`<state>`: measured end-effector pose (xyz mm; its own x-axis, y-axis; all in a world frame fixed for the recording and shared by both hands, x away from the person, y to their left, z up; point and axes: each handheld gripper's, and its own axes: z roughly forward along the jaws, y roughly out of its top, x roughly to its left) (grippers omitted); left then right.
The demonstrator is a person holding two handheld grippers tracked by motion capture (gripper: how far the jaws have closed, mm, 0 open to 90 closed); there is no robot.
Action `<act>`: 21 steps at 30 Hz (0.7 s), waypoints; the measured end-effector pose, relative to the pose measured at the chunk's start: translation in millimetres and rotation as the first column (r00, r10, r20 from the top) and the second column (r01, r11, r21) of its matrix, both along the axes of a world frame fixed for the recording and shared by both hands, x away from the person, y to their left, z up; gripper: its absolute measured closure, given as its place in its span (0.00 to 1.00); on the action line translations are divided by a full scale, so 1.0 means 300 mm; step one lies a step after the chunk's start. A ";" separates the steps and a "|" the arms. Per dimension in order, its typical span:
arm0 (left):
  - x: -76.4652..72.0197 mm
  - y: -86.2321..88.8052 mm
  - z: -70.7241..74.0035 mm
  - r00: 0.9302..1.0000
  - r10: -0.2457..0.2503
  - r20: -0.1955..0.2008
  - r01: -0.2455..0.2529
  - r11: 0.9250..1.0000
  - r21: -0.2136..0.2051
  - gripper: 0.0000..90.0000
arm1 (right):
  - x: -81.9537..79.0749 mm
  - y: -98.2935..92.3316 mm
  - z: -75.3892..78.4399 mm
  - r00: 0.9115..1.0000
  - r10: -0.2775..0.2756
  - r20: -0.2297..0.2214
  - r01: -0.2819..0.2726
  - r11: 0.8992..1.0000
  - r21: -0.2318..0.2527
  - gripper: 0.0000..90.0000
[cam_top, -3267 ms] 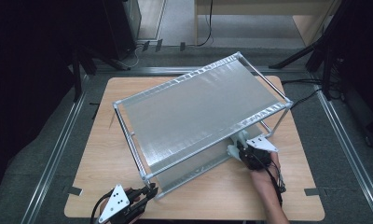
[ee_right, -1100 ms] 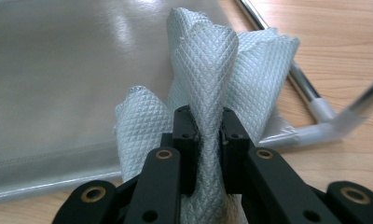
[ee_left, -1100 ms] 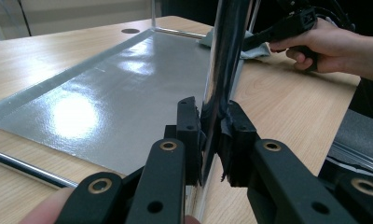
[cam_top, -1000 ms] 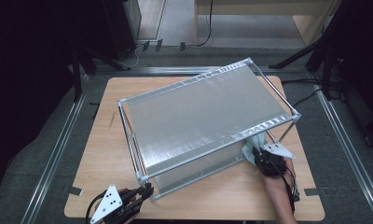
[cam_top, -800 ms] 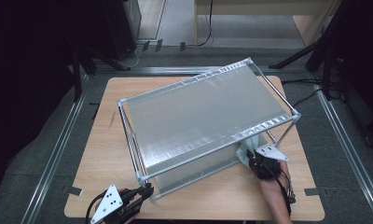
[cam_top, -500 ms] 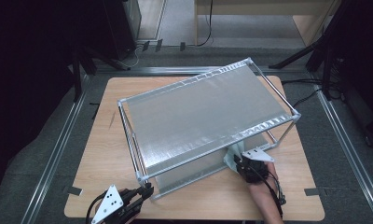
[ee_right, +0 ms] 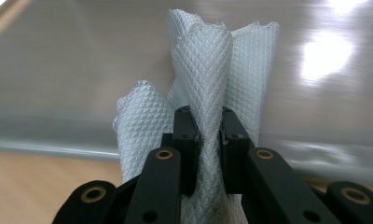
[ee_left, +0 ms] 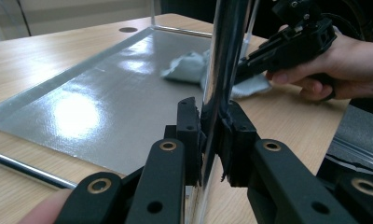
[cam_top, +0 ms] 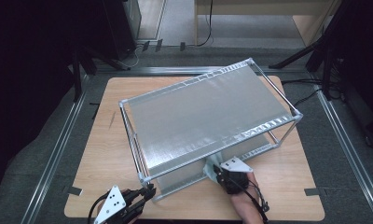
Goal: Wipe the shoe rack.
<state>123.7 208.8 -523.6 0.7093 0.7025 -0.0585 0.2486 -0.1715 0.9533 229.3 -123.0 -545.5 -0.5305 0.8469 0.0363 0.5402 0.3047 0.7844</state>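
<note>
Left tongs pinch rack post; right tongs pinch cloth, cloth mostly hidden under top shelf.

Crumpled pale cloth on lower shelf

The metal rack is taking up most of the table, its top shelf roofing over the lower shelf. Bare wood is lying open along the table's left side; the corner post is blocking the near-left corner.
</note>
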 end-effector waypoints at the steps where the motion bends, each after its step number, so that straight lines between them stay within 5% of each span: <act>1: -0.002 -0.010 0.000 1.000 -0.004 0.003 0.004 1.000 0.002 0.89 | -0.020 0.041 -0.002 0.999 0.039 0.002 -0.039 0.999 -0.001 0.90; 10: -0.002 -0.022 -0.004 1.000 -0.005 0.003 0.005 1.000 -0.008 0.89 | -0.107 0.225 -0.015 0.981 0.192 0.016 -0.192 0.981 0.011 0.90; 12: -0.003 -0.023 -0.004 1.000 -0.005 0.006 0.005 1.000 -0.003 0.89 | -0.144 0.288 -0.018 0.965 0.260 0.020 -0.260 0.966 0.012 0.89; 15: -0.004 -0.021 -0.003 1.000 -0.006 0.008 0.006 1.000 0.003 0.89 | -0.162 0.322 -0.020 0.957 0.288 0.041 -0.287 0.958 -0.019 0.89; 21: -0.005 -0.019 -0.002 1.000 -0.008 0.010 0.008 1.000 0.011 0.89 | -0.120 0.267 -0.020 0.969 0.241 0.054 -0.239 0.970 -0.046 0.89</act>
